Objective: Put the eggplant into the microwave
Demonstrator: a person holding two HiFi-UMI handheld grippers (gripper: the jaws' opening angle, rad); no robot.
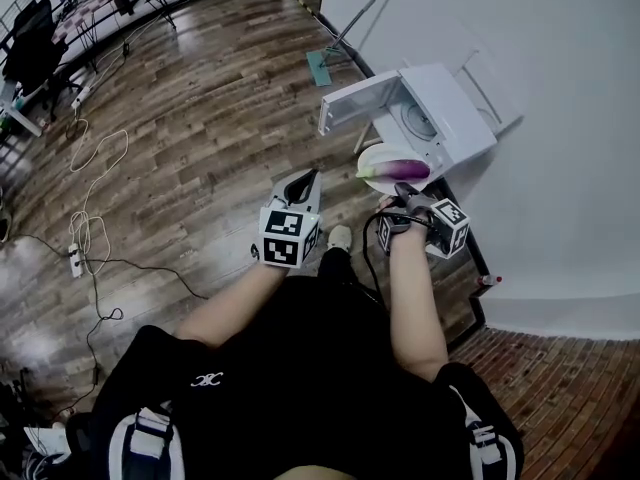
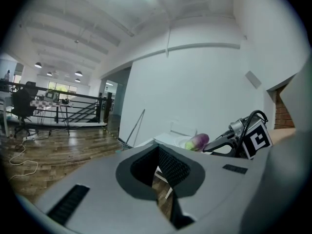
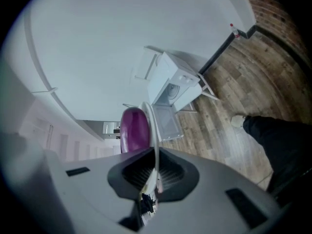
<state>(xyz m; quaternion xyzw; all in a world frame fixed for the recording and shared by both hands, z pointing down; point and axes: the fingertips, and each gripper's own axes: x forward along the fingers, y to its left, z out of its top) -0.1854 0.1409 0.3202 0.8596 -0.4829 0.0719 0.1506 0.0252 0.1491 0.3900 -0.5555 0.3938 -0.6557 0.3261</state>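
Holding eggplant [image 1: 408, 171] on plate [image 1: 383, 154] clamped in right gripper [image 1: 396, 201], left gripper [image 1: 303, 180] closed empty, open microwave [image 1: 440, 118] at 12 o'clock, loading pending.

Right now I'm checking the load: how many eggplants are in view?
1. The eggplant lies on the plate that the right gripper grips by the rim, near the open microwave. The microwave's inside shows only partly, so another could be hidden.
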